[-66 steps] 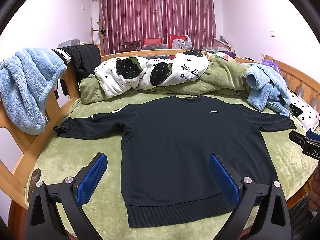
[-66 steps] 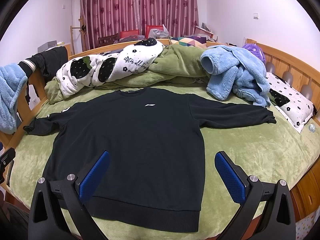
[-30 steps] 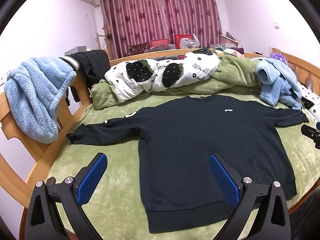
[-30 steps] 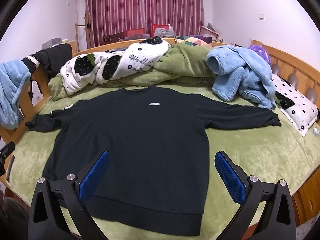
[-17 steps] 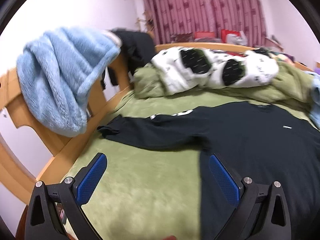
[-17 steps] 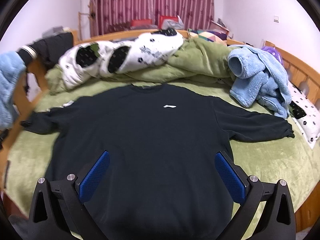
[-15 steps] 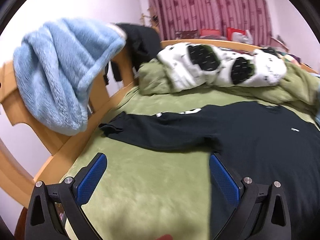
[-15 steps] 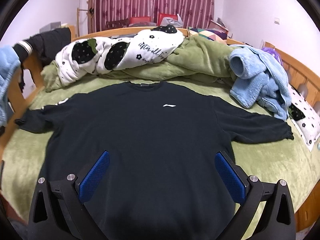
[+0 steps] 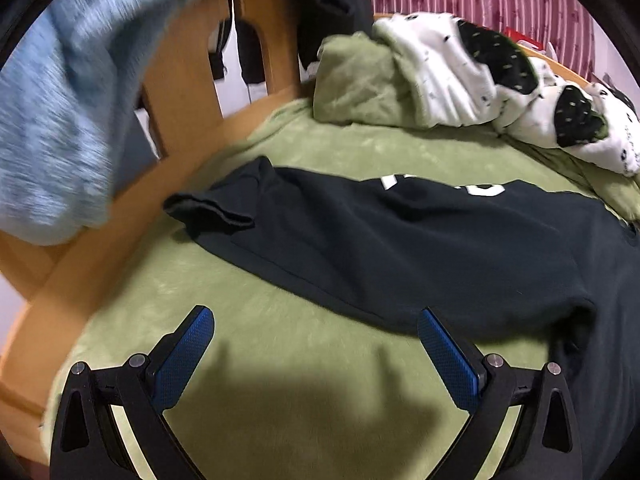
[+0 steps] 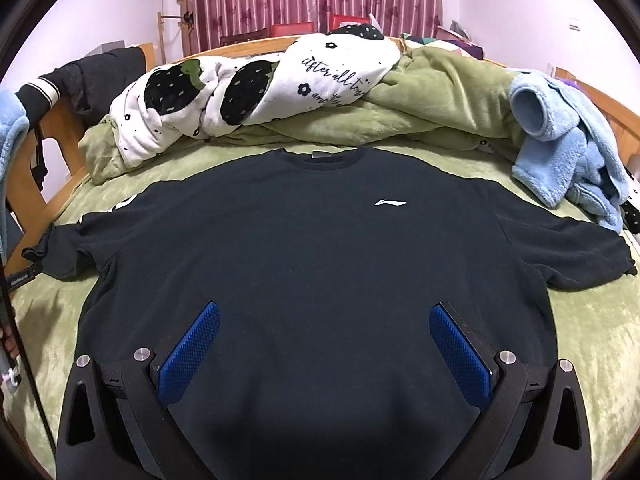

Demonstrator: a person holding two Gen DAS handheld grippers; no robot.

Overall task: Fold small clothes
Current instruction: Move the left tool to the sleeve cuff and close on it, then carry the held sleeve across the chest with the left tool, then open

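Note:
A black long-sleeved sweatshirt (image 10: pixel 320 264) with a small white chest logo lies flat, front up, on a green bed cover (image 10: pixel 592 320), sleeves spread to both sides. Its left sleeve (image 9: pixel 360 236) shows in the left wrist view, cuff (image 9: pixel 208 210) near the wooden bed rail. My left gripper (image 9: pixel 316 336) is open and empty, low over the green cover just in front of that sleeve. My right gripper (image 10: pixel 324 328) is open and empty, over the lower middle of the sweatshirt's body.
A wooden bed rail (image 9: pixel 132 208) runs along the left with a blue fleece (image 9: pixel 52 120) hung over it. A white strawberry-print blanket (image 10: pixel 256 92) and green quilt (image 10: pixel 440 100) are heaped at the back. Another blue fleece (image 10: pixel 568 152) lies at right.
My left gripper has swung left and down toward the left sleeve, which now fills its view. My right gripper has moved forward and lower over the sweatshirt's body. Both stayed open.

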